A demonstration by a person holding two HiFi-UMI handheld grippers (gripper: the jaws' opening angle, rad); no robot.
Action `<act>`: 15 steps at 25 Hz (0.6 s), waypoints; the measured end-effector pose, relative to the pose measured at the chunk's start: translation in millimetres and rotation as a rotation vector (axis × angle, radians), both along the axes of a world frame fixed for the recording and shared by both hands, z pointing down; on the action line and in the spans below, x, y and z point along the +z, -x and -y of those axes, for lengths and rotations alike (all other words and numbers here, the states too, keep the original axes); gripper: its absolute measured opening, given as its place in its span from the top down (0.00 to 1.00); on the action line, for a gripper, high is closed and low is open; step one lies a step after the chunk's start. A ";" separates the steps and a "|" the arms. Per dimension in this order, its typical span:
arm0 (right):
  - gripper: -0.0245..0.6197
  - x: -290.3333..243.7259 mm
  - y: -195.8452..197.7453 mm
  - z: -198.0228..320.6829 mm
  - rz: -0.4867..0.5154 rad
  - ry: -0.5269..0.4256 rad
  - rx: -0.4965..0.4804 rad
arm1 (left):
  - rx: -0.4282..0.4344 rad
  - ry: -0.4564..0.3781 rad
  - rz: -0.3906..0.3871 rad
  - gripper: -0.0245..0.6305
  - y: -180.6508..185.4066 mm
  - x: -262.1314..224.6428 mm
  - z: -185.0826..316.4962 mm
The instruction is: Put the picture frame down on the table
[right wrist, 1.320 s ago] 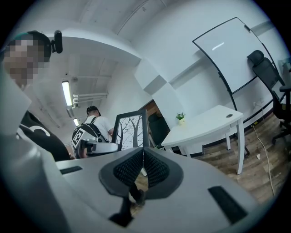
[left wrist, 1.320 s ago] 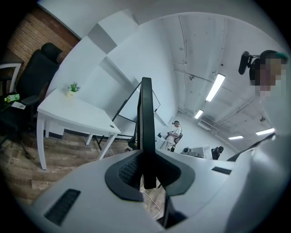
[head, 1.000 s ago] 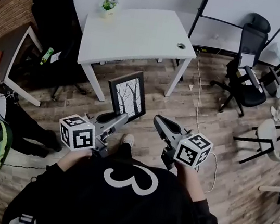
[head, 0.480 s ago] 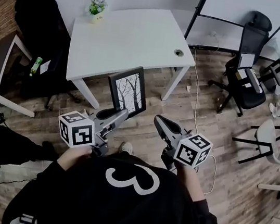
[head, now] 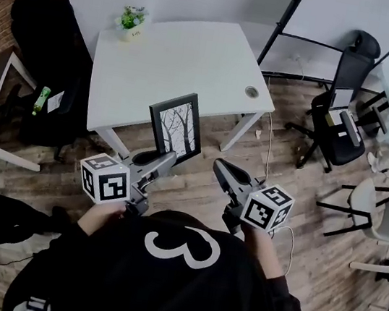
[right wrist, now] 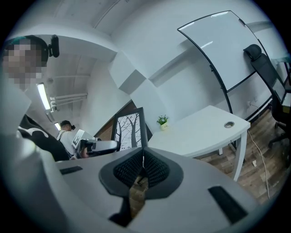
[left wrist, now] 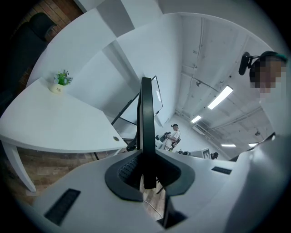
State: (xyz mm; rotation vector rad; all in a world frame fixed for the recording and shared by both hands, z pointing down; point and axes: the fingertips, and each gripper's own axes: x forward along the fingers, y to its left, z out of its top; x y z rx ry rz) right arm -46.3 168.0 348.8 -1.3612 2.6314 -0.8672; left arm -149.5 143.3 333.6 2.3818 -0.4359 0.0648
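Table [head: 180, 61] nearer now; picture frame [head: 177, 128] upright in left claw [head: 167, 158].

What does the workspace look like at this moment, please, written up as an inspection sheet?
Surface: white table, with a round grommet hole near its right edge.
Job's things: picture frame held upright in the air at the table's near edge, not yet set down.
Clutter: small potted plant on the table's far left corner; green bottle on a dark seat to the left.
Grippers: left gripper shut on the frame's edge; right gripper shut, with nothing in it.
Cables: white cable lying on the wooden floor right of the table.
Surroundings: whiteboard, black office chair, white chair.
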 end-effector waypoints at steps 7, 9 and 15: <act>0.92 3.6 3.5 28.1 -0.006 -0.007 0.010 | 0.004 -0.003 -0.012 0.87 2.1 3.8 31.1; 0.92 4.2 2.7 32.1 -0.003 -0.006 0.013 | 0.007 -0.003 -0.010 0.87 2.0 3.9 35.7; 0.92 10.3 -3.3 46.3 0.010 0.005 0.021 | 0.002 0.017 -0.005 0.87 -0.6 11.5 51.5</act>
